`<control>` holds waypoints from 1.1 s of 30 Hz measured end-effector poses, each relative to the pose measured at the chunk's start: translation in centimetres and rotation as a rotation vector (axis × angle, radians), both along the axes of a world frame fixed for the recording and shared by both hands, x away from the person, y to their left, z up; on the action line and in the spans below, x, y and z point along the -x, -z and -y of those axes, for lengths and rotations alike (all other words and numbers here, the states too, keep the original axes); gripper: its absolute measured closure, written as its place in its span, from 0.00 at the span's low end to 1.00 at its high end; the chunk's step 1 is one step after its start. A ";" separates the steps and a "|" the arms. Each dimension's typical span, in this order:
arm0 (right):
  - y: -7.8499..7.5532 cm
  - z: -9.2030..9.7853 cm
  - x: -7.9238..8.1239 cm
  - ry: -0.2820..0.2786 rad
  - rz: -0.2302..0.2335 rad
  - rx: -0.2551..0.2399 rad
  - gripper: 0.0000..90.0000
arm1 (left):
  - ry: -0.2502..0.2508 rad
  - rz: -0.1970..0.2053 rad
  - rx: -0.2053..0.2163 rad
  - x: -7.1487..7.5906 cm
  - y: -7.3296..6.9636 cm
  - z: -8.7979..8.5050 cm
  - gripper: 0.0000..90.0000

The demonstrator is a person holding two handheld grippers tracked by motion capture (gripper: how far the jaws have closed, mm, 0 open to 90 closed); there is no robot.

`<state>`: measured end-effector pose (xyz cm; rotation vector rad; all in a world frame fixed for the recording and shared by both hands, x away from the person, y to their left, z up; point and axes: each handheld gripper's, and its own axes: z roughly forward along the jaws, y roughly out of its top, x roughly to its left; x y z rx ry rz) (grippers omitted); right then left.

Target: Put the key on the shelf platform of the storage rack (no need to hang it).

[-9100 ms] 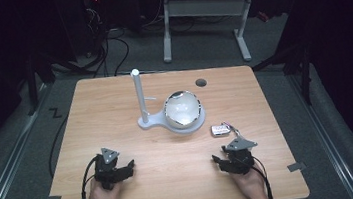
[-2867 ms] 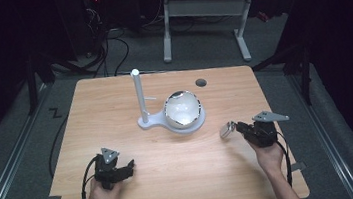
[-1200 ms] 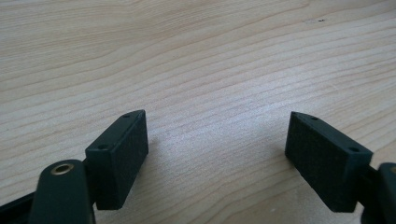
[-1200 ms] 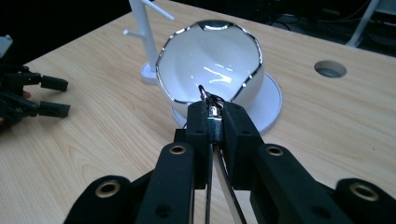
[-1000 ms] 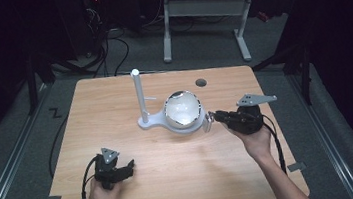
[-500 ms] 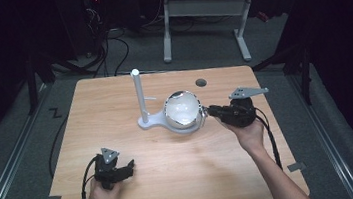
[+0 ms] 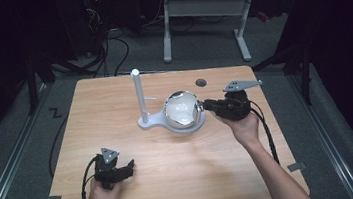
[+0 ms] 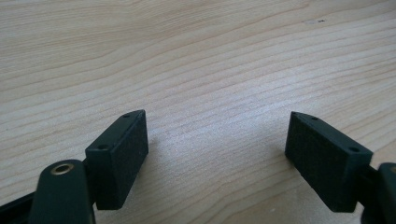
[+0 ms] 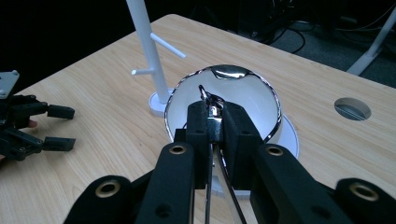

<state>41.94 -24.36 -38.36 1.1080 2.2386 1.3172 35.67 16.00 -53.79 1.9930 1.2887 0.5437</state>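
Dark floor and trailing cables surround a pale wooden table (image 7: 183, 179), with a desk frame standing behind it; near the table's middle sits a white stand (image 7: 140, 101) with an upright post and small pegs, and on its base rests a shiny round bowl (image 7: 181, 110), white inside with a chrome rim.

Right gripper (image 9: 214, 109) reaches in from the right, level with the bowl's rim; its jaws are pressed together on a small metal clasp (image 9: 208, 99), which sticks up between the pads and hangs over the bowl's opening; thin metal strands trail down from the clasp between the jaws toward the camera; what the whole piece is, I cannot tell. In the high view the same gripper (image 7: 204, 105) has its tip at the bowl's right edge, the hand behind it.

Left gripper (image 8: 217, 140) rests low over bare wood near the front left of the table, well apart from the bowl; its jaws stand wide, nothing between the pads (image 8: 123, 156); in the high view it lies in the left hand (image 7: 106, 195).
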 end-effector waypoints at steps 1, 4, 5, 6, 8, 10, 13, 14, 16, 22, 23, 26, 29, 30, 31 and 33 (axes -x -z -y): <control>0.0 -0.1 -0.2 0.000 -0.003 0.002 0.91 | 0.000 0.000 0.001 0.0 0.0 0.0 0.24; 0.2 -0.2 -0.6 0.006 -0.014 0.002 0.91 | 0.000 0.000 0.002 0.0 0.0 0.0 0.24; 0.2 -0.3 -0.8 0.009 -0.018 0.002 0.91 | -0.001 0.000 0.003 0.0 0.0 0.0 0.24; 0.3 -0.3 -0.9 0.009 -0.019 0.002 0.91 | 0.000 -0.001 0.004 0.0 0.0 0.0 0.24; 0.4 -0.4 -1.1 0.010 -0.021 0.001 0.91 | 0.000 -0.001 0.004 0.0 0.0 0.0 0.24; 0.5 -0.5 -1.4 0.012 -0.030 -0.003 0.91 | 0.000 -0.001 0.004 0.0 0.0 0.0 0.24; 0.9 -0.6 -1.9 0.017 -0.050 -0.011 0.91 | 0.000 -0.002 0.004 0.0 0.0 0.0 0.24; 1.0 -0.6 -2.0 0.017 -0.054 -0.013 0.91 | 0.001 -0.002 0.004 0.0 0.0 0.0 0.24; 1.1 -0.7 -2.3 0.021 -0.061 -0.009 0.91 | 0.001 -0.003 0.004 0.0 0.0 -0.1 0.24; 1.7 -1.4 -3.2 0.029 -0.082 0.001 0.91 | 0.001 -0.001 0.002 0.0 0.0 0.0 0.24; 1.8 -1.5 -3.4 0.027 -0.084 0.006 0.91 | 0.001 -0.001 0.002 0.0 0.0 0.0 0.24; 2.1 -1.8 -3.8 0.030 -0.095 0.012 0.91 | 0.002 -0.002 0.003 0.0 0.0 0.0 0.24; 2.5 -2.1 -4.1 0.035 -0.109 0.013 0.91 | 0.002 -0.001 0.002 0.0 0.0 0.0 0.24; 2.6 -2.1 -4.2 0.037 -0.111 0.015 0.91 | 0.003 -0.002 0.003 0.0 0.0 0.0 0.24; 2.7 -2.2 -4.3 0.037 -0.115 0.015 0.91 | 0.003 -0.002 0.003 0.0 0.0 0.0 0.24; 2.9 -2.4 -4.5 0.036 -0.117 0.016 0.91 | 0.004 -0.003 0.003 0.0 0.0 0.0 0.24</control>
